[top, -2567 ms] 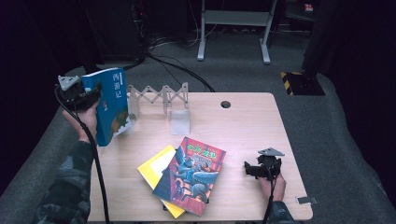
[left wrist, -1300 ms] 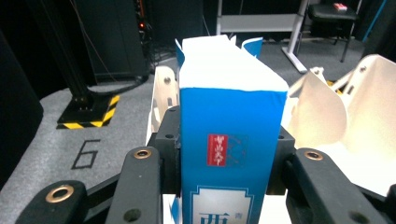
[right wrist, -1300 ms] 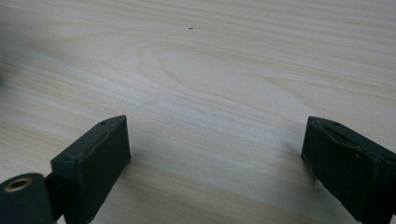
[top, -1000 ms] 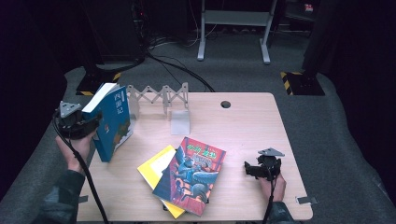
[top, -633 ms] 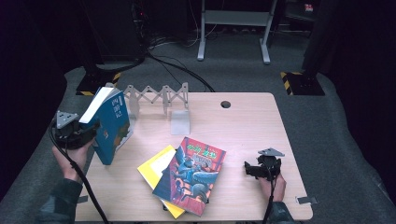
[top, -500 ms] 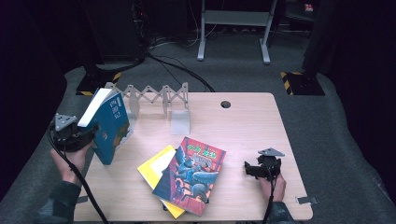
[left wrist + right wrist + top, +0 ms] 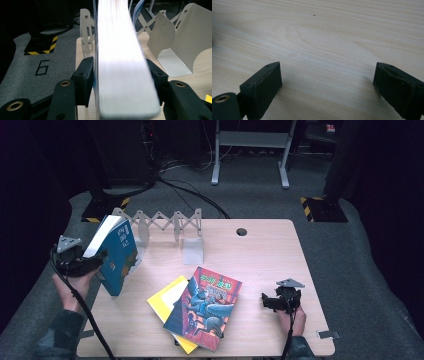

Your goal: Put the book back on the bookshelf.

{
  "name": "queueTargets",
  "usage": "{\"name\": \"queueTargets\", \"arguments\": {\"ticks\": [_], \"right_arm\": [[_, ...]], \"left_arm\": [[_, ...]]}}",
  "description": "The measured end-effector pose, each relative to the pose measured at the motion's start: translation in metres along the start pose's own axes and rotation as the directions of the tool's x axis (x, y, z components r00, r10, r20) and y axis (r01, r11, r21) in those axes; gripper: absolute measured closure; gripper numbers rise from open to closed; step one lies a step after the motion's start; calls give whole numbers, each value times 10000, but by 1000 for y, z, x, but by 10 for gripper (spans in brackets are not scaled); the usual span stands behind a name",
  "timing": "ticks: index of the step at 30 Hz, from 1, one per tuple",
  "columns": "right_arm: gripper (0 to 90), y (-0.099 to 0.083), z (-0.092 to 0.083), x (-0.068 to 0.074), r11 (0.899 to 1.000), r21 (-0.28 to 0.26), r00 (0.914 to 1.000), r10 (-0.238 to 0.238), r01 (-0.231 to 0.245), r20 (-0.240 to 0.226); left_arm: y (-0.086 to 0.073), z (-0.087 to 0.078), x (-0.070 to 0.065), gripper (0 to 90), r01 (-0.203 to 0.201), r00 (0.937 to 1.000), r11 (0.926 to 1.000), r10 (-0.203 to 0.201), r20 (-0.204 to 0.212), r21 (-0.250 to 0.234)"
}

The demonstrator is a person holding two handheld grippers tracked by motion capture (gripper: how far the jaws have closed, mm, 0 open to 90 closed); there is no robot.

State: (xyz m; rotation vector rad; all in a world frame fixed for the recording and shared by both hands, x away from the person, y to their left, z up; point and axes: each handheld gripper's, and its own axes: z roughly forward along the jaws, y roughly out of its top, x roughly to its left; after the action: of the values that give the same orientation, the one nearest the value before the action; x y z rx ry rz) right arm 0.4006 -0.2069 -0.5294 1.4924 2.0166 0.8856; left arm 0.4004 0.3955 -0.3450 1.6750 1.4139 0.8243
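Presently: blue book [image 7: 116, 256], upright at the left end of the folding rack [image 7: 167, 222]. Left gripper [image 7: 119, 72] has just been opening, book between its jaws, pads barely off the covers. Ease back straight, keeping the book leaning rackward. Right gripper [image 7: 327, 86] released, resting on bench [image 7: 270, 250].

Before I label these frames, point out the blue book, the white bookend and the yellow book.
blue book [image 7: 119, 257], high view, on its front cover.
white bookend [image 7: 193, 251], high view, on its upright plate.
yellow book [image 7: 167, 296], high view, on its exposed cover corner.
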Motion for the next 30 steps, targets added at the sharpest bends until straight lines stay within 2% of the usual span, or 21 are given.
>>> {"name": "queueTargets", "arguments": {"ticks": [7,13,15,18,22,27,30], "right_arm": [[77,0,0,0,10000,-3,10000,1,-1,-14],[77,0,0,0,10000,-4,10000,0,0,-17],[77,0,0,0,10000,-3,10000,0,0,-20],[77,0,0,0,10000,-3,10000,-6,6,-15],[76,0,0,0,10000,-4,10000,4,-4,-13],[76,0,0,0,10000,-3,10000,7,-7,-17],[77,0,0,0,10000,-5,10000,-1,0,-27]], "left_arm": [[15,15,1,388,-155,9998,9988,151,107,473],[20,22,2,391,-375,9991,9967,358,243,724],[23,21,2,418,-449,9986,9957,426,304,808],[26,22,1,508,-663,9974,9935,632,356,928],[28,21,1,580,-878,9961,9908,865,169,1026],[26,21,3,610,-711,9975,9940,711,31,827],[27,23,7,612,-319,9995,9974,321,-27,640]]}}
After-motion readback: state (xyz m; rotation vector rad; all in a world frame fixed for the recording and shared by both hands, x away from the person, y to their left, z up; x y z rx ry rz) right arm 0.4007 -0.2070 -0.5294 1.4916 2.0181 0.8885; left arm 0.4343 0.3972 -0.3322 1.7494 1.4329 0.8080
